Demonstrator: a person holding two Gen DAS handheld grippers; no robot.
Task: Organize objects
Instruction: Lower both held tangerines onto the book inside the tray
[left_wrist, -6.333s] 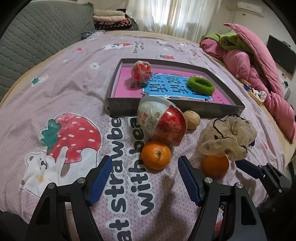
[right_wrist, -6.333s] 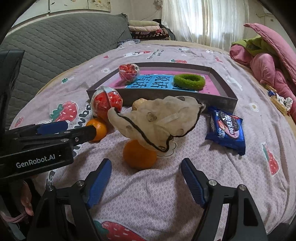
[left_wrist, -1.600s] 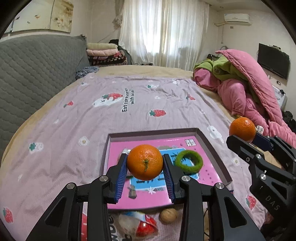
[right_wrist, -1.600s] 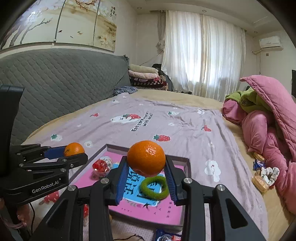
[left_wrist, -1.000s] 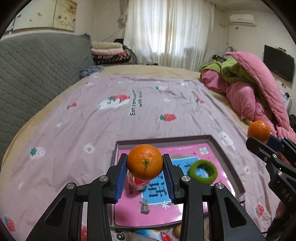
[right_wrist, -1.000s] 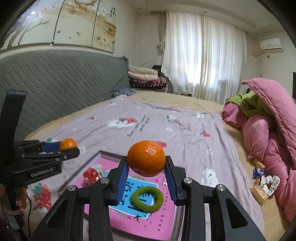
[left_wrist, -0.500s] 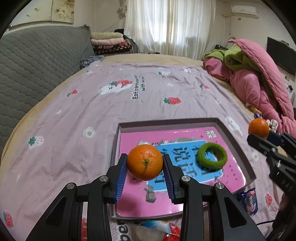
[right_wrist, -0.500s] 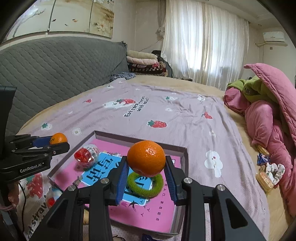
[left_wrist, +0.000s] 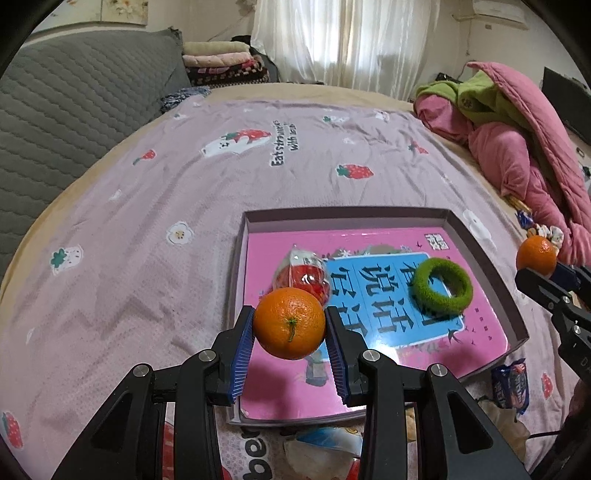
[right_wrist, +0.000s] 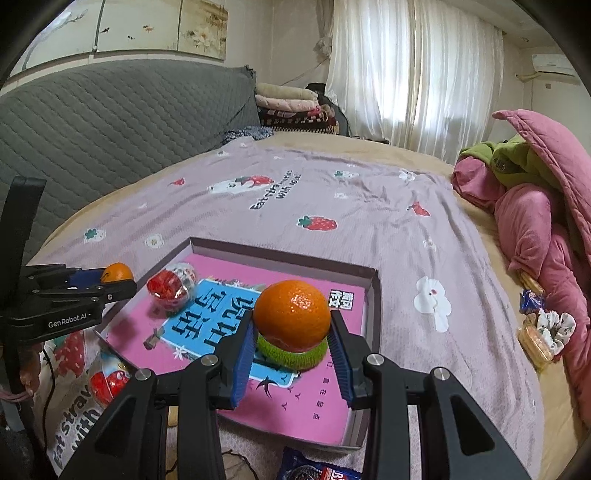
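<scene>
The left gripper (left_wrist: 289, 332) is clenched on a dimpled, glossy mandarin (left_wrist: 289, 323), its ribbed blue pads (left_wrist: 242, 354) pressing both sides, held above the near left corner of the tray (left_wrist: 236, 280). The right gripper (right_wrist: 291, 334) grips a second mandarin (right_wrist: 291, 319) the same way, poised above a fuzzy green hair tie (right_wrist: 291, 356) that lies flat in the tray. The tray is a shallow rectangular cardboard box lid with low grey-brown walls and a glossy pink and blue printed floor. Inside it, beside the left mandarin, rests a crinkled clear plastic pouch of red candy (left_wrist: 304, 275). In front of the tray's near wall lie a dark blue snack packet (left_wrist: 511, 382) and another red-and-white wrapped ball (right_wrist: 107, 384).

All of it sits on a bed with a soft mauve strawberry-print sheet (left_wrist: 147, 206), faintly creased. Beyond the tray the sheet runs bare toward the far edge. A grey quilted headboard (right_wrist: 110, 122) bounds the left, a heaped pink quilt (right_wrist: 539, 236) the right, and white curtains (right_wrist: 413, 74) hang at the back beside folded blankets (right_wrist: 288, 99).
</scene>
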